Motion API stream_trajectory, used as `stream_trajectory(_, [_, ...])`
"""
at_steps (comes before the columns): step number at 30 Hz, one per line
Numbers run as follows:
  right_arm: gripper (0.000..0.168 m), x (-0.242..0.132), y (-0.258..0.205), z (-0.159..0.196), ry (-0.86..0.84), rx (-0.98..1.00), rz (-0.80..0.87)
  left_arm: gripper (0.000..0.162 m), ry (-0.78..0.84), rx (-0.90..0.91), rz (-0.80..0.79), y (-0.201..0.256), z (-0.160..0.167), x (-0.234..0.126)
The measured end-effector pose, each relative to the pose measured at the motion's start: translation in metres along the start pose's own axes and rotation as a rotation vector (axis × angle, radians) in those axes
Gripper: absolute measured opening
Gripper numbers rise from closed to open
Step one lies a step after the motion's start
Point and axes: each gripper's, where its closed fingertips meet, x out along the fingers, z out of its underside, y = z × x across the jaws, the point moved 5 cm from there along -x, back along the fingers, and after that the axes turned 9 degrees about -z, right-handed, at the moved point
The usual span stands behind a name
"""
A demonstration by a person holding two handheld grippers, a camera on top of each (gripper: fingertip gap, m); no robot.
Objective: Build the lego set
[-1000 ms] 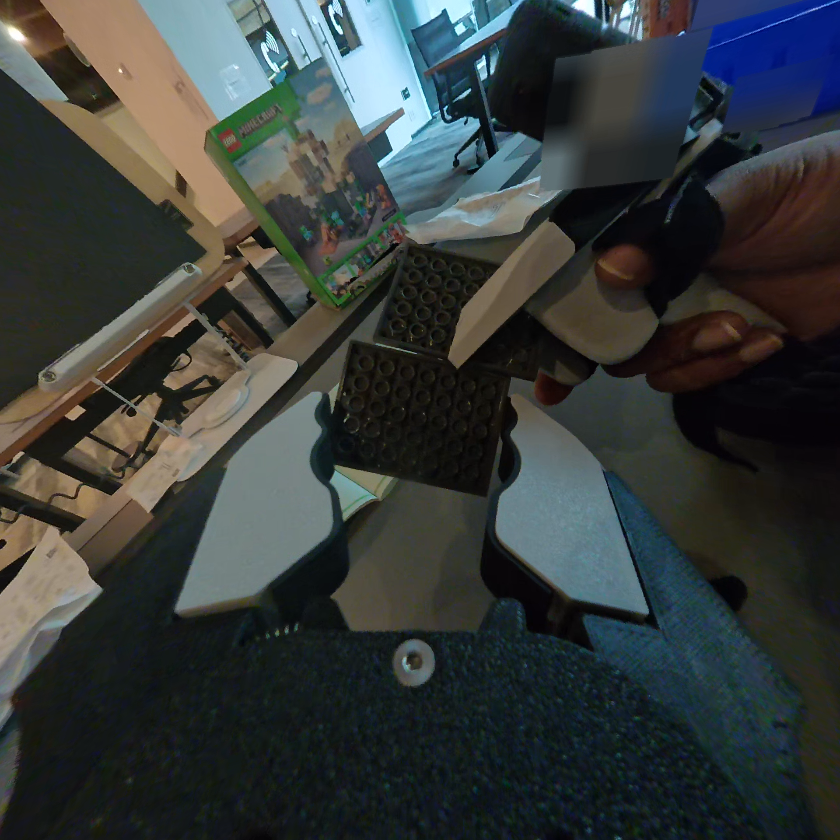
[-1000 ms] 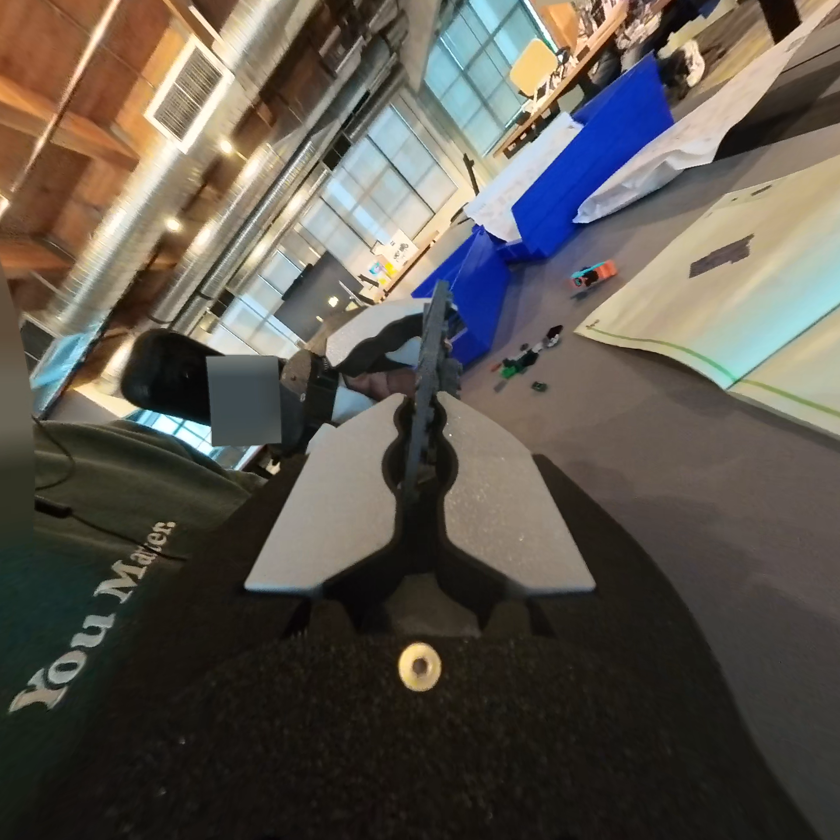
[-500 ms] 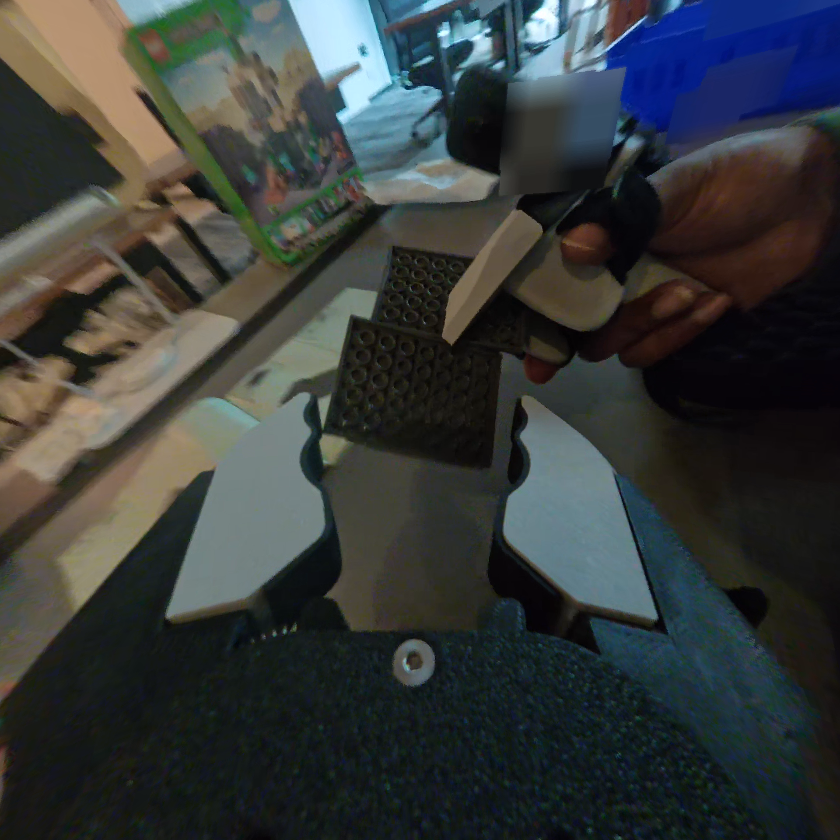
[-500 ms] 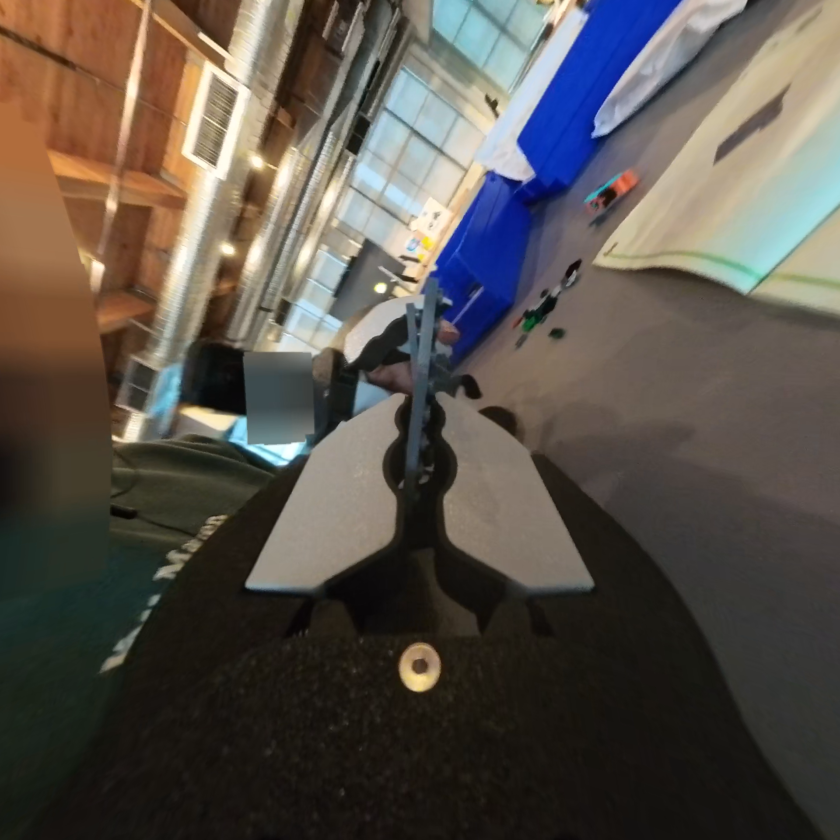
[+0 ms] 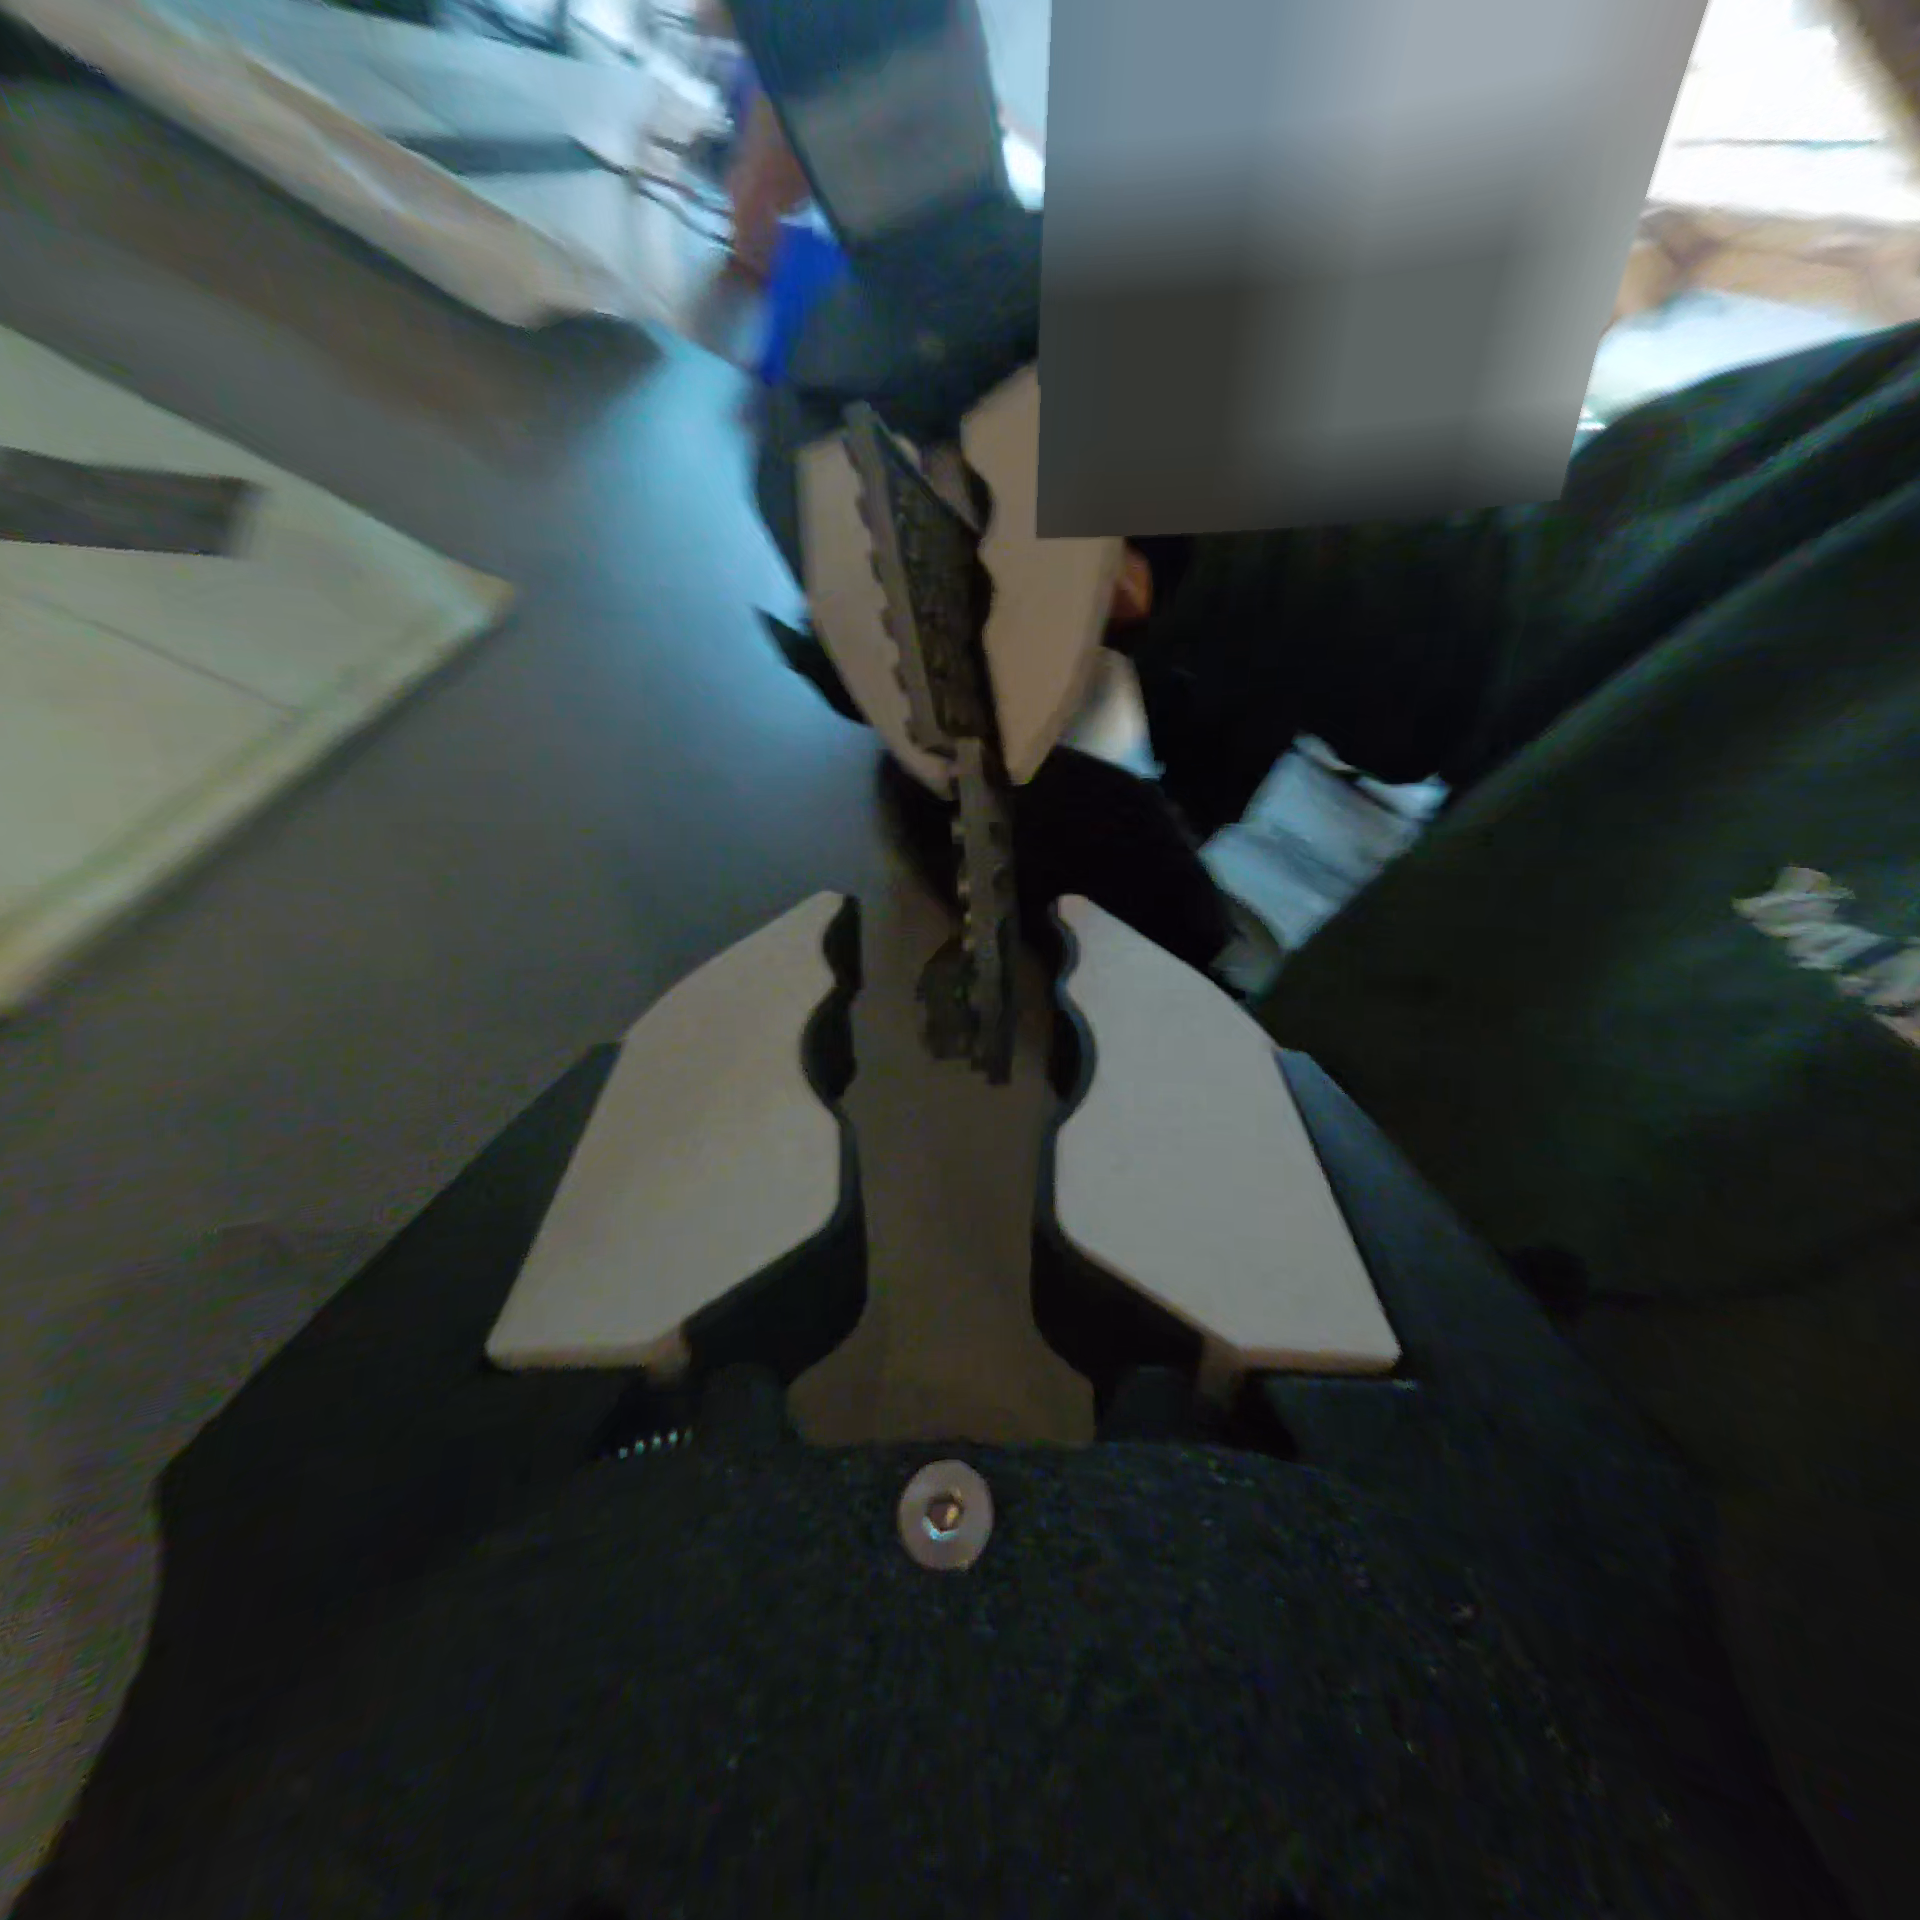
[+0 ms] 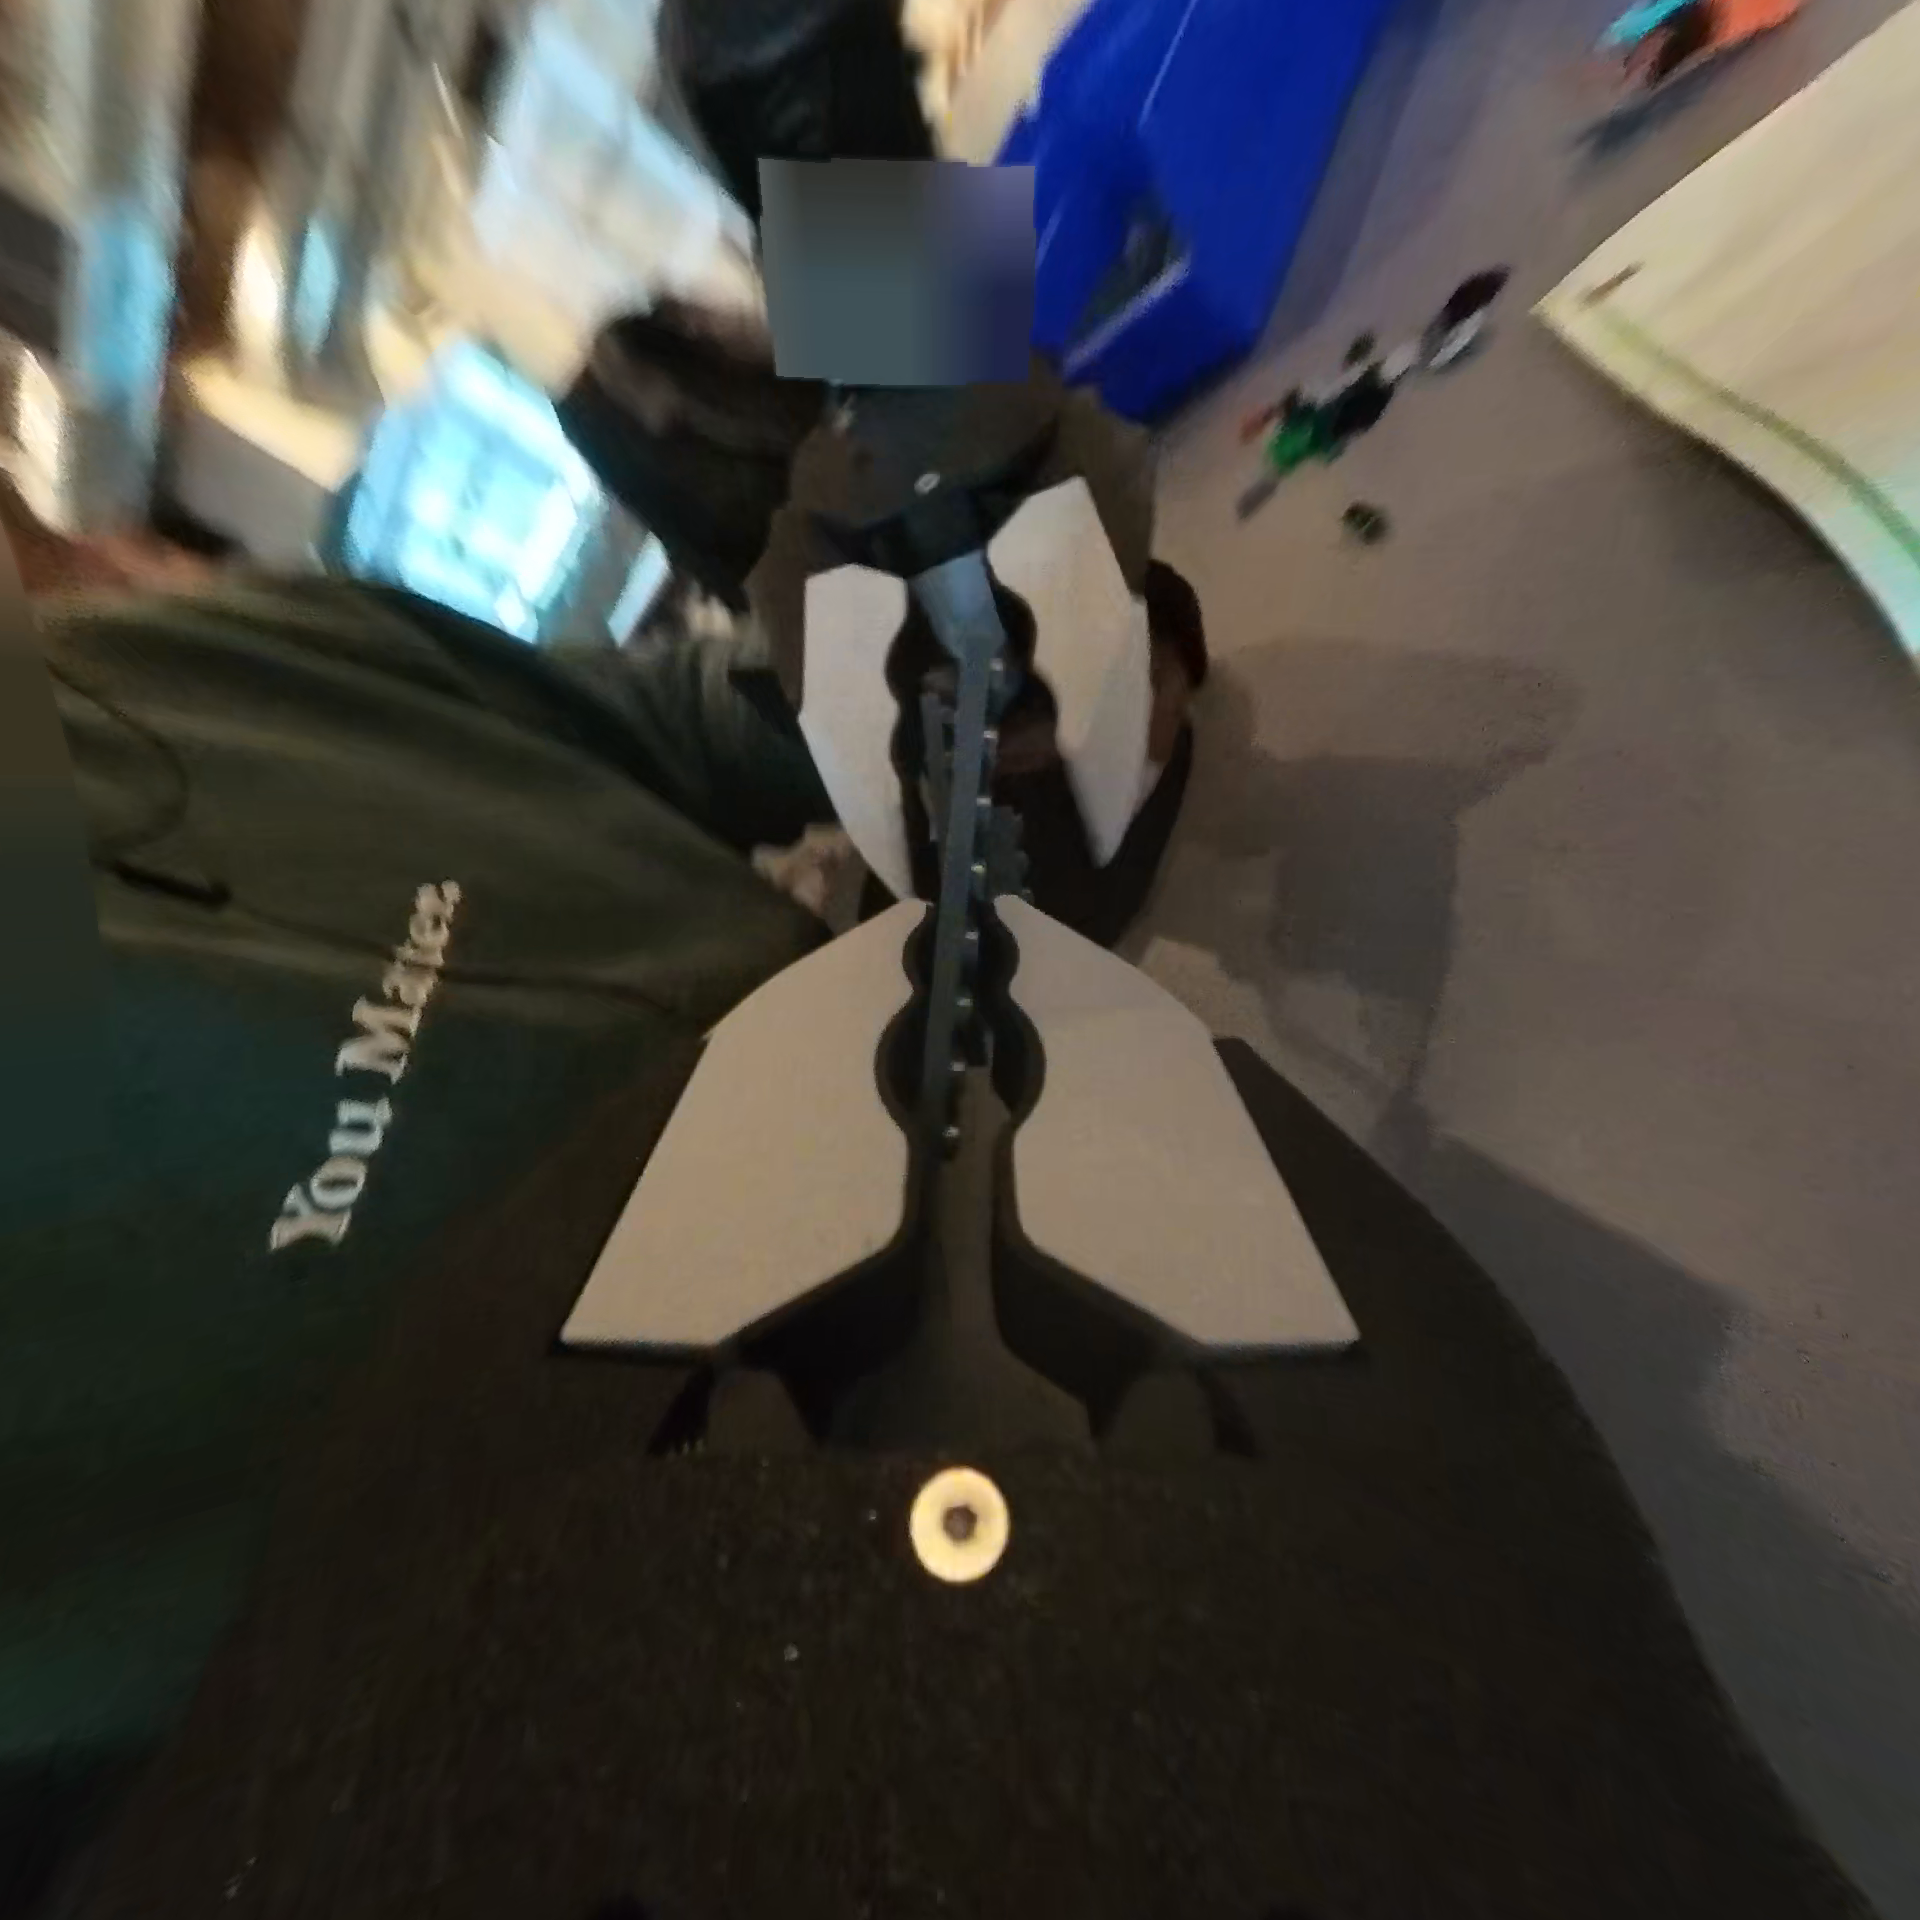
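Observation:
Two dark grey studded plates joined with an offset show edge-on in both views. My right gripper point(image 6: 964, 909) is shut on one plate point(image 6: 961, 987). In the left wrist view it point(image 5: 977, 774) comes in from the top, with that plate point(image 5: 925, 592) between its white fingers. My left gripper point(image 5: 951, 914) is open. The free end of the other plate point(image 5: 982, 956) hangs in the gap between its fingers, closer to the right one, with space on both sides. In the right wrist view the left gripper point(image 6: 997, 862) faces mine tip to tip.
A pale instruction sheet point(image 5: 156, 675) lies on the grey table point(image 5: 520, 883), and it also shows in the right wrist view point(image 6: 1766, 312). Loose small pieces point(image 6: 1330, 416) and blue bins point(image 6: 1143, 208) sit farther back. A person's dark green sweater point(image 5: 1610, 935) is close on one side. Only a small space, under 4 cm, lies between the two pairs of fingers.
The left gripper let go of the plate's edges and swung round. It now faces the right gripper, its fingers closer together, with the plates edge-on between them. The right gripper kept its hold.

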Motion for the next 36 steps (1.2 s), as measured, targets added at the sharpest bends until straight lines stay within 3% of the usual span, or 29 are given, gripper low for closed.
stream_trajectory(6, [0.007, 0.003, -0.009, -0.011, -0.219, -0.032, 0.019, 0.006, 0.052, -0.059, 0.118, 0.011, -0.001, 0.014])
stream_trajectory(16, [0.007, 0.007, -0.019, -0.021, -0.393, -0.124, 0.040, 0.007, 0.148, -0.112, 0.143, 0.017, -0.003, 0.011])
stream_trajectory(20, [0.007, 0.009, -0.021, -0.022, -0.438, -0.157, 0.053, 0.016, 0.168, -0.133, 0.181, 0.020, -0.008, 0.005])
stream_trajectory(26, [0.007, 0.017, -0.018, -0.016, -0.444, -0.120, 0.033, 0.007, 0.162, -0.099, 0.132, 0.017, -0.010, -0.002])
stream_trajectory(36, [0.008, 0.017, -0.012, -0.010, -0.526, -0.159, 0.049, 0.005, 0.154, -0.112, 0.126, 0.012, -0.002, 0.003])
